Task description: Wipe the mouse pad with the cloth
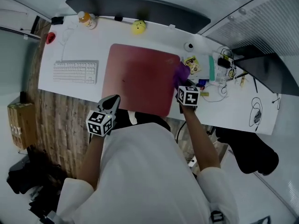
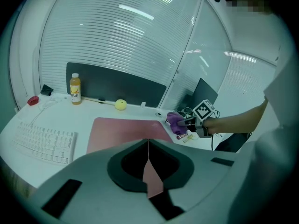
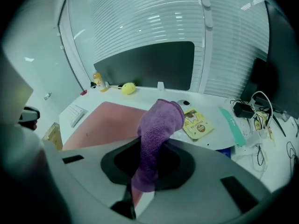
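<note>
Overhanging the right edge of the pink mouse pad (image 1: 140,78), a purple cloth (image 3: 156,134) is clamped by the right gripper (image 1: 183,84); the left gripper (image 1: 112,101) is pressed closed, empty.

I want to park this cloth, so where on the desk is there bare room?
Bare white desk shows behind the pink mouse pad, toward the yellow ball, and front right, between the right gripper holding the purple cloth and black cable loop. Crowded right of the pad: yellow packet, teal strip, tangled cables.

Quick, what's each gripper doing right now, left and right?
Left gripper: closed, holding nothing.
Right gripper: closed on the purple cloth.
</note>
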Motion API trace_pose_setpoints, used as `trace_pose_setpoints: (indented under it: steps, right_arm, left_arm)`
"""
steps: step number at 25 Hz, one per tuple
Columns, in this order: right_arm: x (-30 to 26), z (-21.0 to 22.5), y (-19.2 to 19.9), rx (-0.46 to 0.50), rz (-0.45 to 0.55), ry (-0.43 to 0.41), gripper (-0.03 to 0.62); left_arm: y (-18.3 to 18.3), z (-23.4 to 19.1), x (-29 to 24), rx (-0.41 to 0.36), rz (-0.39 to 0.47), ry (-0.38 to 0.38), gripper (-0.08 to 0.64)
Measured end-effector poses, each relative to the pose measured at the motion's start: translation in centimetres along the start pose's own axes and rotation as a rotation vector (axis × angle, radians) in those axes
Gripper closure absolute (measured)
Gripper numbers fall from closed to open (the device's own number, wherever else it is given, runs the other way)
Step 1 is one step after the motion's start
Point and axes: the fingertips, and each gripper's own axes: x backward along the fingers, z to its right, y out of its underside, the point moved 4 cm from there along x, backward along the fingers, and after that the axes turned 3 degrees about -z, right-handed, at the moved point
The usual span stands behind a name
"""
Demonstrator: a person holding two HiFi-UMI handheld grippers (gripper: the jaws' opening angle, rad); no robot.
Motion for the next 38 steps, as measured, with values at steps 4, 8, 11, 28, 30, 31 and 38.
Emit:
trace_pose_setpoints:
  steps: [4, 8, 11, 28, 30, 31, 38]
  right_arm:
    - [1.7, -0.4, 1.3, 0.005, 0.044, -0.019, 0.518]
    - [3.8, -1.0, 2.0, -0.008, 0.104, -0.027, 0.518]
    - [6.0, -2.5, 1.6, 0.014, 0.199, -0.066, 0.518]
    - [15.9, -12.6, 4.8, 0.051, 0.335, 0.001, 0.518]
    - [17.6, -14.2, 5.5, 0.044, 0.356, 0.005, 0.518]
    - [18.4, -15.0, 5.9, 0.039, 0.365, 0.008, 0.518]
    - [23.7, -19.0, 9.8, 0.004, 0.413, 0.034, 0.518]
  left_arm:
    - [0.1, -0.1, 1.0, -0.009, 0.014, -0.016, 0.540]
    - [0.9, -0.1, 2.3, -0.006, 0.011, -0.010, 0.540]
    - [1.6, -0.1, 3.0, -0.016, 0.007, -0.003, 0.540]
    - [4.6, -1.8, 12.0, -0.062, 0.109, 0.084, 0.540]
    - [5.1, -2.0, 13.7, -0.068, 0.126, 0.100, 0.540]
    - [5.3, -2.1, 14.5, -0.069, 0.133, 0.107, 0.540]
    - [6.5, -2.6, 18.0, -0.087, 0.173, 0.165, 0.540]
